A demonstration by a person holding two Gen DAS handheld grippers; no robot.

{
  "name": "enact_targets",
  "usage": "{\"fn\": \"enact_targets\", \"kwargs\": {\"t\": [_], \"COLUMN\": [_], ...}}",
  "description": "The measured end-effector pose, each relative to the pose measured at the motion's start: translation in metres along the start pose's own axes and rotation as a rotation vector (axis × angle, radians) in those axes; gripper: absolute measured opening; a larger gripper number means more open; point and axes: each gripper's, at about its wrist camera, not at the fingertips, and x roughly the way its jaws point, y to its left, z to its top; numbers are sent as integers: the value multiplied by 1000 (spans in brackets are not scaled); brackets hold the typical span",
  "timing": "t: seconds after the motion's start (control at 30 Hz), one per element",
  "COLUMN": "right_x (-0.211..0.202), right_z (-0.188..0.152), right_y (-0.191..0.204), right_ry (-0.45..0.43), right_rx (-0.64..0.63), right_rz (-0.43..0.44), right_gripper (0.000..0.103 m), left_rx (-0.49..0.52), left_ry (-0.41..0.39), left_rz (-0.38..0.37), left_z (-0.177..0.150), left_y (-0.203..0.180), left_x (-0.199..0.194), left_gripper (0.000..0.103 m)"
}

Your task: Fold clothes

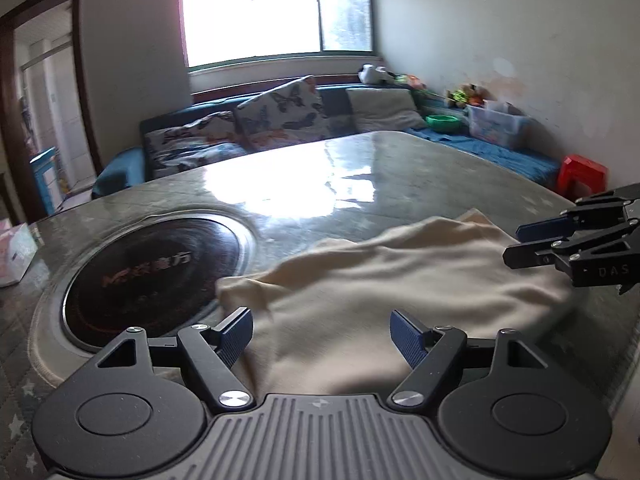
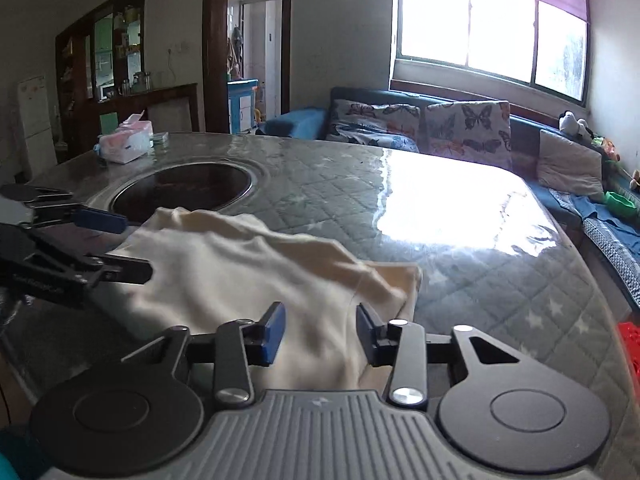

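The cream garment (image 1: 400,280) lies rumpled, seemingly part-folded, on the desk (image 1: 360,168), just ahead of both hand-held grippers: left (image 1: 322,334) and right (image 2: 321,332), jaws apart, empty. A fold would need pinching an edge.

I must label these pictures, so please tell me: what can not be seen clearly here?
- Cream garment: its near edge is hidden behind each gripper body in both wrist views; motion blur leaves its type unclear.
- Right gripper: cut off by the right edge of the left wrist view.
- Left gripper: cut off by the left edge of the right wrist view.
- Cooktop lettering: blurred.
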Motion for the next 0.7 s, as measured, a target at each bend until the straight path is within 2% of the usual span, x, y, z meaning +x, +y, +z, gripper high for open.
{"fn": "enact_targets", "kwargs": {"t": [0.13, 0.33, 0.57, 0.7], "right_x": [29, 68, 64, 86], "right_z": [16, 28, 45, 49], "right_y": [-6, -14, -5, 4], "right_ry": [39, 115, 79, 124], "right_rx": [12, 37, 14, 5], "right_rz": [29, 27, 44, 42], "right_gripper": [28, 20, 20, 20], "left_rx": [-22, -41, -75, -94], "left_ry": [14, 40, 51, 58], "left_rz": [29, 50, 69, 79], "left_z": [1, -3, -6, -7], "left_y": [7, 13, 21, 26], "left_x": [6, 12, 13, 13], "left_gripper": [78, 78, 78, 78]}}
